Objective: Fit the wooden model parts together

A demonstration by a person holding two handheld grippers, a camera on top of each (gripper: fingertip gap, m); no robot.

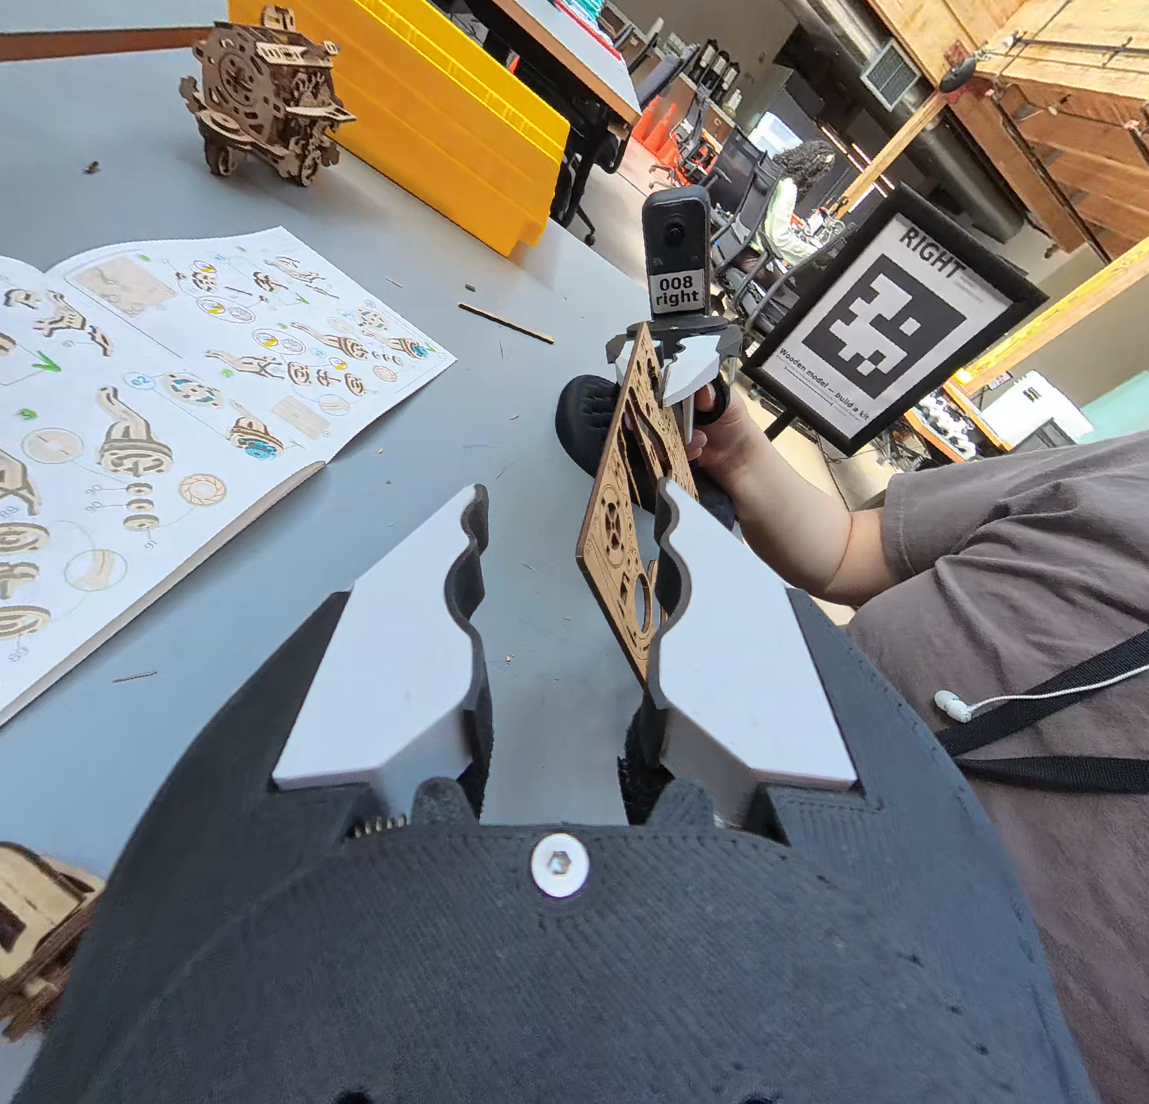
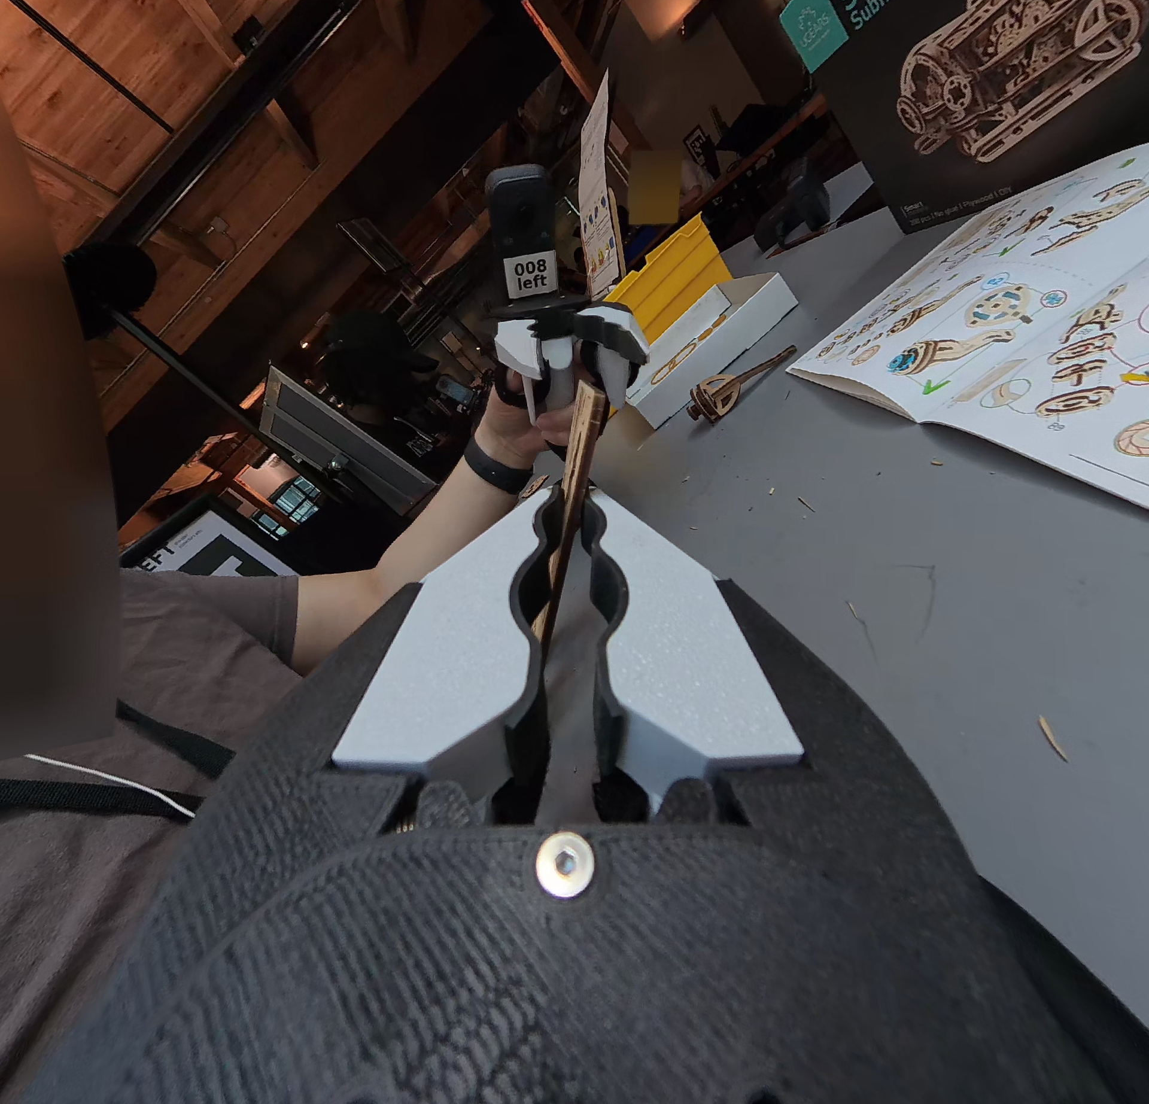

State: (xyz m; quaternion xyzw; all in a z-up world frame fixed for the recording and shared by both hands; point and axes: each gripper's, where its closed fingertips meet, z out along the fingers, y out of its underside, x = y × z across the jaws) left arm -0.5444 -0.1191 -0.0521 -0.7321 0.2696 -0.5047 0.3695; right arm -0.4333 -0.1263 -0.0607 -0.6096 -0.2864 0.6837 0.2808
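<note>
A flat laser-cut wooden parts sheet [image 1: 628,514] stands on edge above the grey table [image 1: 528,390]. My right gripper [image 2: 569,511] is shut on it; the right wrist view shows the sheet [image 2: 578,452] edge-on between the fingers. In the left wrist view the right gripper [image 1: 659,365] grips the sheet's far end. My left gripper [image 1: 569,502] is open, and the sheet's near end lies just inside its right finger [image 1: 715,608]; I cannot tell if they touch. The left gripper [image 2: 562,359] also shows open at the sheet's far end.
An assembled wooden model [image 1: 267,92] stands at the back left by yellow bins [image 1: 404,92]. An open instruction booklet [image 1: 186,390] lies to the left. A kit box [image 2: 995,67], a white tray [image 2: 715,334] and a small wooden part [image 2: 721,390] sit beyond. A sign [image 1: 889,328] stands on the right. The right tips stand about 30 cm off the assembled wooden model [image 1: 267,92].
</note>
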